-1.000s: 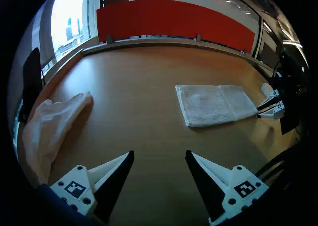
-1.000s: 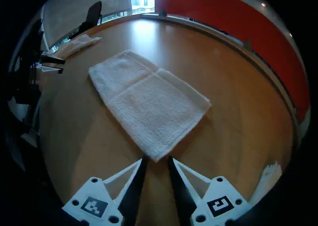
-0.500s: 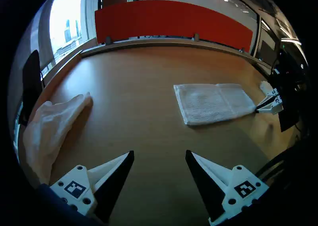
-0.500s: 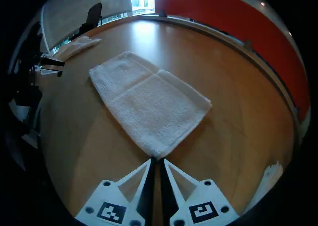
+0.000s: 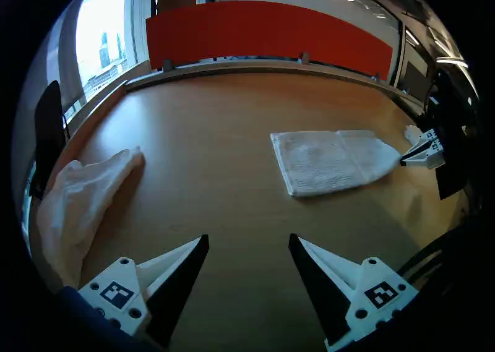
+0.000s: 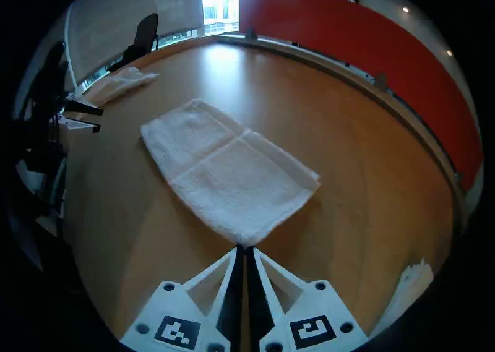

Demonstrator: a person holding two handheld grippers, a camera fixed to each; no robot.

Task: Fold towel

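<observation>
Here, a folded white towel lies flat on the wooden table — its nearest corner pinched between the closed fingers of the right gripper. The left gripper hangs wide open above bare wood. A crumpled cloth sits by the table's far left edge.
</observation>
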